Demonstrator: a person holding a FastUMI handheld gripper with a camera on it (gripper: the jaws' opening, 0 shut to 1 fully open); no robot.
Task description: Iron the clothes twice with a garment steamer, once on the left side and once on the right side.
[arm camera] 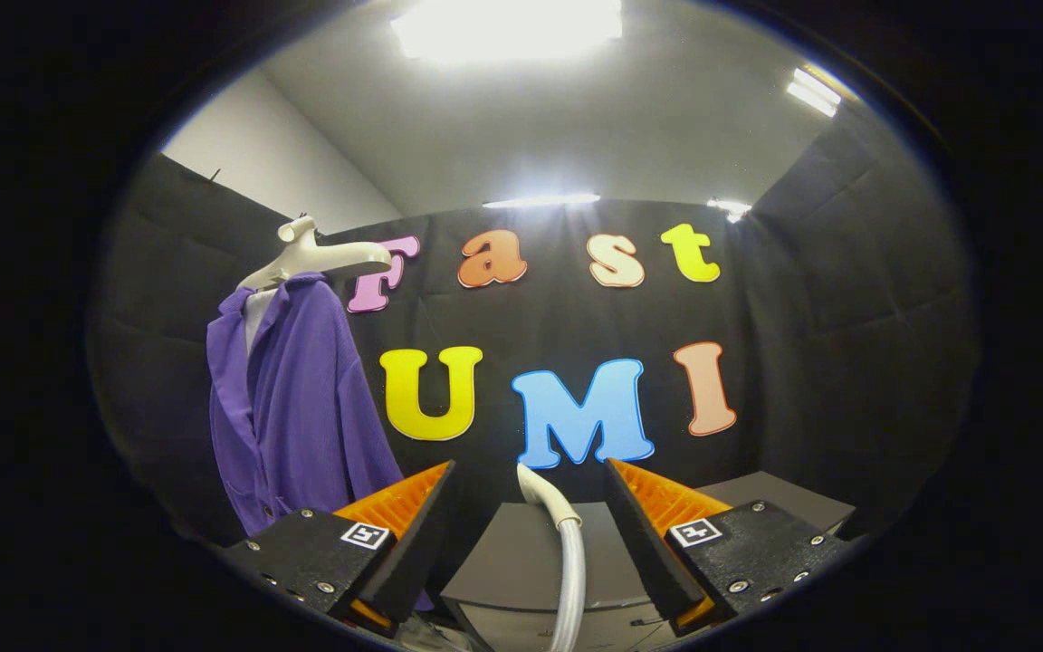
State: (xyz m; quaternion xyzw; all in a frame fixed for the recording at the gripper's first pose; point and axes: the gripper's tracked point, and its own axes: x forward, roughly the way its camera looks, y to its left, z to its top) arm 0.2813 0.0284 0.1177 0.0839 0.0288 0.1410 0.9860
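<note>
Risk begins with the grasp, because nothing is held now. The gripper (529, 534) stands with its two orange-and-black fingers (413, 530) spread wide at the bottom centre of the frame, and no finger touches anything. Between them, a little ahead, rises a pale curved handle with its hose (567, 561); I judge it to be part of the garment steamer, but its head is hidden, so I cannot be sure. It stands over a grey desk (784, 496) in the lower right of the frame.

The purple shirt (304, 407) hangs on a white hanger (318, 258) in the left part of the frame, well apart from the fingers and higher than them.

What could go wrong from here, in my judgement:
- The handle is round and smooth. If the fingers close on it off-centre, it may slip or turn in the grip.
- The hose hangs down from the handle. When the steamer is lifted toward the shirt, the hose may pull back or catch on the edge of the desk.
- The shirt hangs free. A push from the steamer may swing it or turn the hanger, so that one side gets both passes and the other side none.
</note>
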